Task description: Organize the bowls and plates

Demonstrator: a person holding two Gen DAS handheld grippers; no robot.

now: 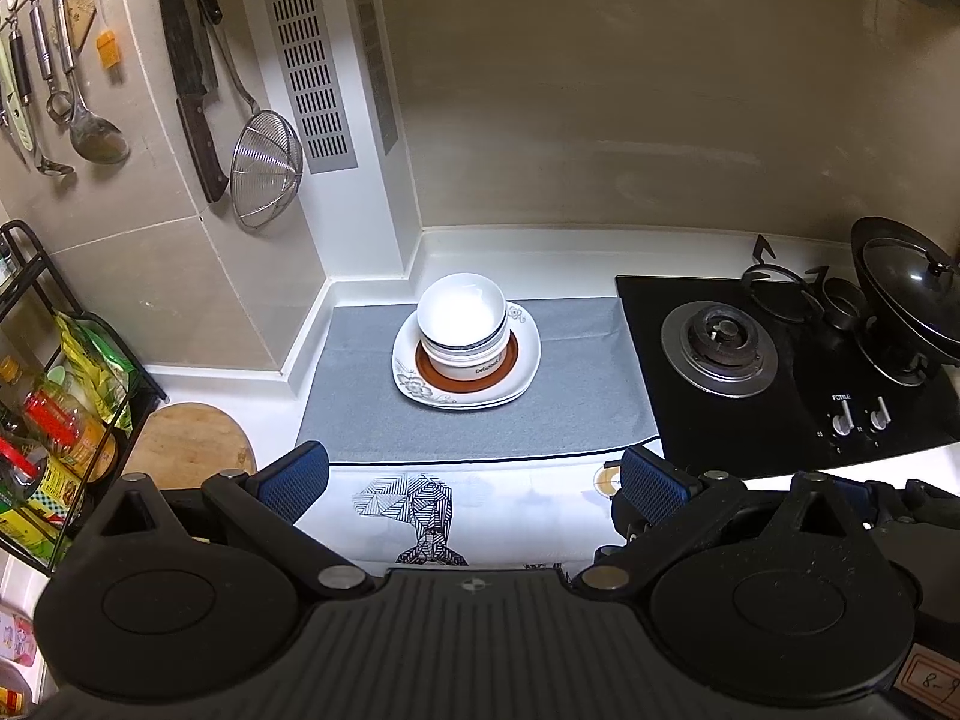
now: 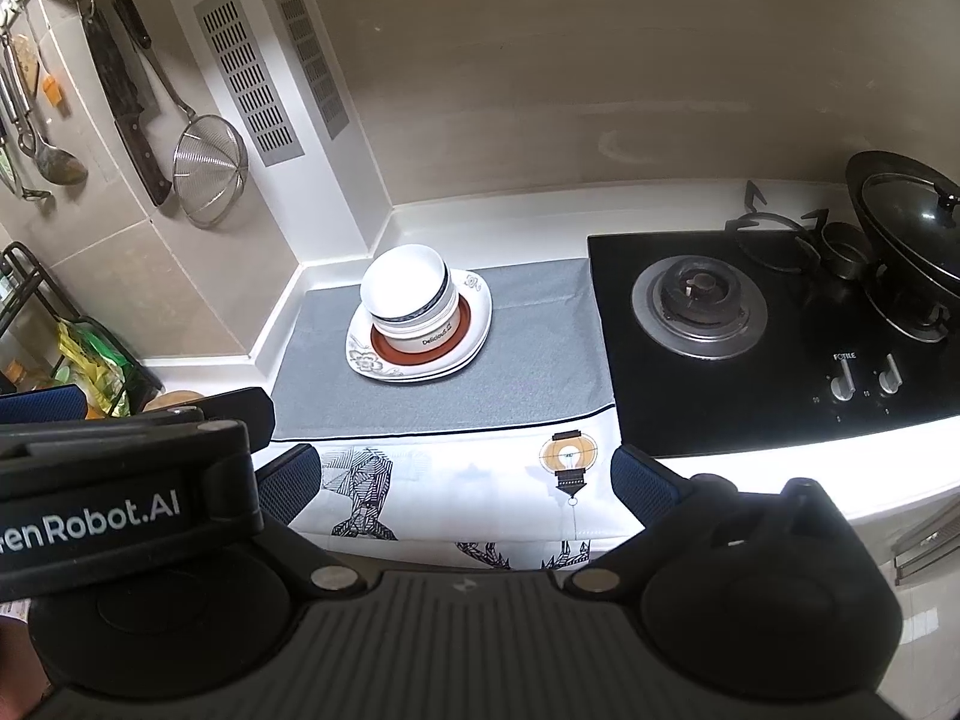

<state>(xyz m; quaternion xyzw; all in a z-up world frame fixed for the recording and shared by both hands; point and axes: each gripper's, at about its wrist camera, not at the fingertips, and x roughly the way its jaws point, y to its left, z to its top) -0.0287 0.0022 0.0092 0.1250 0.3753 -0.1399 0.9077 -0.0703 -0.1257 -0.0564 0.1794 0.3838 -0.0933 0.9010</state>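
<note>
A stack of white bowls (image 1: 462,321) sits on a brown-rimmed plate, which rests on white floral plates (image 1: 414,381), all on a grey mat (image 1: 576,396). The same stack of bowls (image 2: 408,294) and floral plates (image 2: 366,360) show in the right wrist view. My left gripper (image 1: 474,480) is open and empty, held back over the counter's front edge, well short of the stack. My right gripper (image 2: 465,480) is open and empty, also near the front edge. The left gripper's body (image 2: 120,480) shows at the left of the right wrist view.
A black gas hob (image 1: 750,372) with a lidded wok (image 1: 912,288) lies right of the mat. Utensils, a cleaver and a strainer (image 1: 264,168) hang on the left wall. A wire rack (image 1: 54,396) with bottles and a wooden board (image 1: 186,444) stand at left.
</note>
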